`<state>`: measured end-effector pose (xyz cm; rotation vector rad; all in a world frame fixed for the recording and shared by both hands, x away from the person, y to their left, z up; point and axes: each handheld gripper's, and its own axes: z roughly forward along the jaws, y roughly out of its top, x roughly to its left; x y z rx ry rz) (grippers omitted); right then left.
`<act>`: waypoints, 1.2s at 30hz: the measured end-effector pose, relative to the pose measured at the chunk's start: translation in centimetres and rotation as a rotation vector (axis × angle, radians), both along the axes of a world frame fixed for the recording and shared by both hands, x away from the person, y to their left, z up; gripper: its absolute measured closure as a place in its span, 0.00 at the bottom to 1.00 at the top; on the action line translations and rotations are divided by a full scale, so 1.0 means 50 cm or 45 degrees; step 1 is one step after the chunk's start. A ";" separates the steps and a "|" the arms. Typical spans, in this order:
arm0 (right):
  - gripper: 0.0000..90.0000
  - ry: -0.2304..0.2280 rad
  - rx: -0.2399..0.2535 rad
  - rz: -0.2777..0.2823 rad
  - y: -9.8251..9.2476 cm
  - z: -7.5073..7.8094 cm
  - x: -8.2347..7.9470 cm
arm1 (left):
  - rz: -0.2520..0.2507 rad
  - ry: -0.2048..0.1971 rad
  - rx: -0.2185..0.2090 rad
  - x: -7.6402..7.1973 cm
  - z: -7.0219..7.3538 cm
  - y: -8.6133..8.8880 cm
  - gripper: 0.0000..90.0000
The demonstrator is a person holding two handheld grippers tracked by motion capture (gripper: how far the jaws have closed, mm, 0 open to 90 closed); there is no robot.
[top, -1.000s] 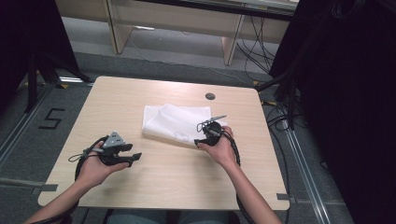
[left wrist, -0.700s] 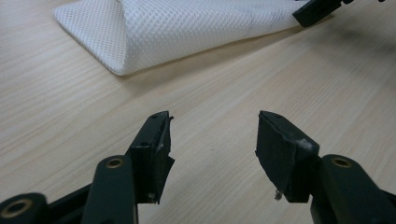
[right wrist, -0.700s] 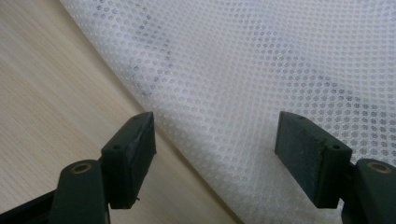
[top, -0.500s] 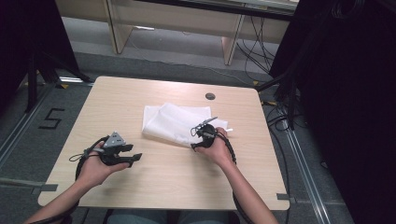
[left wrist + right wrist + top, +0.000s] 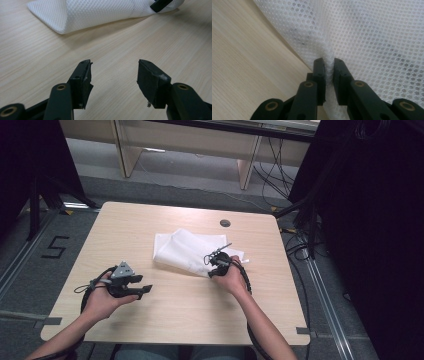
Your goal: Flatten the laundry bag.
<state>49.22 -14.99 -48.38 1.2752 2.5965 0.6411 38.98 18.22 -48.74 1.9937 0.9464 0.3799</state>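
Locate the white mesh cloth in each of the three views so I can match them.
High view: white mesh cloth lies mid-table, the right gripper at its near right edge.
Left gripper view: along the top edge, beyond the open jaws.
Right gripper view: across the upper right, a fold pinched between the jaws.
Shared landmark: the light wooden table.

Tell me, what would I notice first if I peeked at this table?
A white mesh cloth lies folded mid-table. The right gripper has just squeezed its jaws shut on a bunched fold of it. The left gripper hangs open over bare wooden table nearer the person.
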 end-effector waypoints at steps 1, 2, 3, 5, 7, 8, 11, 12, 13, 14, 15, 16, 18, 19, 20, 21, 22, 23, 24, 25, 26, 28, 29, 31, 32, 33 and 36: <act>0.93 0.001 0.000 0.003 0.001 0.000 0.000 | -0.004 -0.001 0.012 0.001 0.000 0.001 0.49; 0.94 0.001 0.001 0.003 0.001 0.000 0.000 | -0.004 -0.001 0.011 0.001 0.000 0.001 0.49; 0.95 -0.028 0.012 0.050 -0.001 -0.002 0.003 | -0.003 -0.001 0.011 0.001 0.000 0.001 0.49; 0.96 -0.024 0.011 0.041 -0.001 -0.001 0.002 | 0.004 -0.008 0.007 0.000 0.000 0.001 0.49; 0.96 -0.016 0.009 0.043 0.000 0.000 -0.001 | 0.006 -0.006 0.000 0.000 0.001 0.001 0.49; 0.96 -0.015 0.003 0.061 0.001 0.004 -0.006 | 0.003 -0.004 -0.004 0.000 0.001 0.001 0.49; 0.97 0.004 -0.004 0.102 0.002 0.009 -0.017 | -0.004 0.000 -0.019 0.000 0.002 0.002 0.49; 0.97 0.009 0.001 0.110 0.003 0.010 -0.022 | -0.004 0.000 -0.019 0.000 0.002 0.002 0.49; 0.97 0.016 0.001 0.121 0.002 0.013 -0.028 | -0.003 0.011 -0.032 -0.002 0.003 0.002 0.49; 0.97 0.016 0.001 0.121 0.002 0.013 -0.028 | -0.014 0.022 -0.051 -0.004 0.004 0.001 0.49; 0.98 0.015 0.004 0.132 0.001 0.014 -0.033 | -0.020 0.021 -0.061 -0.006 0.006 -0.001 0.49; 0.98 0.022 0.002 0.137 -0.001 0.016 -0.040 | -0.027 0.011 -0.055 -0.009 0.009 -0.004 0.49; 0.98 0.029 0.005 0.158 -0.004 0.018 -0.051 | -0.037 0.006 -0.062 -0.012 0.012 -0.007 0.49; 0.98 0.032 0.004 0.175 -0.008 0.018 -0.062 | -0.040 -0.004 -0.066 -0.012 0.012 -0.009 0.49; 0.98 0.032 0.004 0.175 -0.008 0.018 -0.062 | -0.045 -0.004 -0.064 -0.013 0.012 -0.009 0.49; 0.98 0.035 0.006 0.166 -0.008 0.018 -0.067 | -0.042 -0.009 -0.060 -0.014 0.015 -0.009 0.49; 0.98 0.027 0.007 0.193 -0.010 0.019 -0.072 | -0.048 -0.008 -0.061 -0.014 0.016 -0.008 0.49; 0.98 0.033 0.009 0.210 -0.012 0.019 -0.084 | -0.050 -0.025 -0.074 -0.016 0.019 -0.008 0.49; 0.98 0.033 0.009 0.210 -0.012 0.019 -0.084 | -0.050 -0.025 -0.074 -0.016 0.019 -0.008 0.49; 0.98 0.035 0.010 0.222 -0.013 0.019 -0.089 | -0.048 -0.042 -0.089 -0.016 0.020 -0.009 0.49; 0.98 0.048 0.007 0.223 -0.012 0.020 -0.099 | -0.048 -0.043 -0.091 -0.017 0.022 -0.009 0.50; 0.98 0.063 0.010 0.235 -0.011 0.022 -0.115 | -0.048 -0.045 -0.098 -0.020 0.026 -0.010 0.50; 0.98 0.053 0.008 0.254 -0.012 0.022 -0.119 | -0.054 -0.061 -0.097 -0.020 0.027 -0.011 0.50; 0.98 0.072 0.009 0.286 -0.011 0.025 -0.142 | -0.066 -0.060 -0.099 -0.022 0.030 -0.013 0.51; 0.98 0.072 0.009 0.286 -0.011 0.025 -0.142 | -0.066 -0.060 -0.099 -0.022 0.030 -0.013 0.51; 0.98 0.064 0.006 0.308 -0.010 0.025 -0.147 | -0.067 -0.062 -0.110 -0.023 0.030 -0.015 0.51; 0.98 0.064 -0.001 0.344 -0.010 0.027 -0.167 | -0.069 -0.049 -0.127 -0.027 0.035 -0.018 0.55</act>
